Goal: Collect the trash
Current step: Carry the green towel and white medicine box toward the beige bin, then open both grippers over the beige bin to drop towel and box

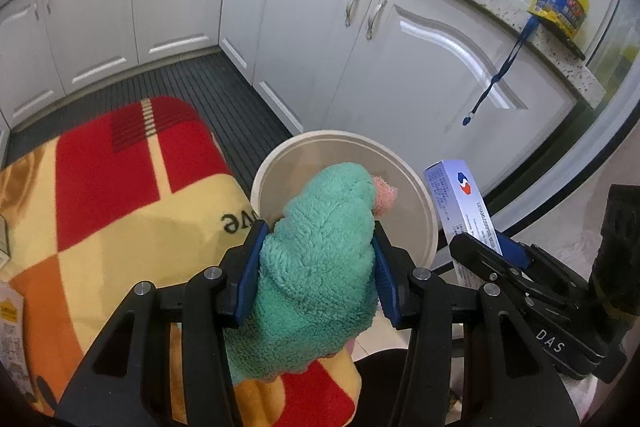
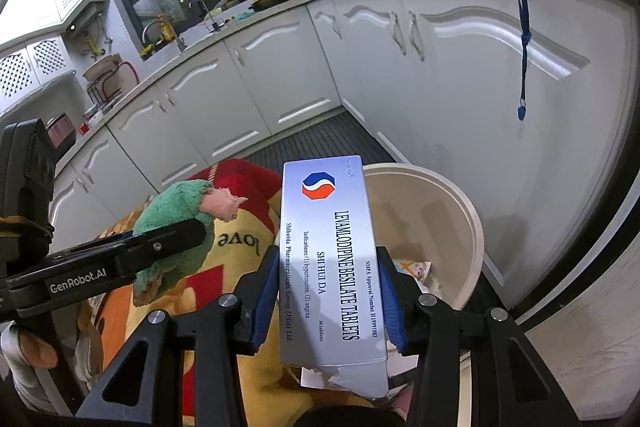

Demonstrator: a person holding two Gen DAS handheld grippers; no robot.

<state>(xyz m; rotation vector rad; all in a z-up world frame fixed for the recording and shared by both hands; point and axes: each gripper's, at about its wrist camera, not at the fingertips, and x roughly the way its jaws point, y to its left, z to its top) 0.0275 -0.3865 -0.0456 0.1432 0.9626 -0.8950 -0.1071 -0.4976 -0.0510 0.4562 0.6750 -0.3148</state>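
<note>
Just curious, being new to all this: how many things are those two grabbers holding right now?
2. The left gripper clamps a green fluffy cloth over the white bin. The right gripper grips a tablet box beside it. More trash lies inside the bin, partly hidden.

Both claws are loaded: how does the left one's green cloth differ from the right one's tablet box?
The green cloth is soft, fluffy and bunched up with a pink edge; the tablet box is a rigid, flat, printed carton, torn at its near end. The cloth bulges between the left claw pads; the box sits straight in the right claw. Both are gripped beside the white bin.
</note>
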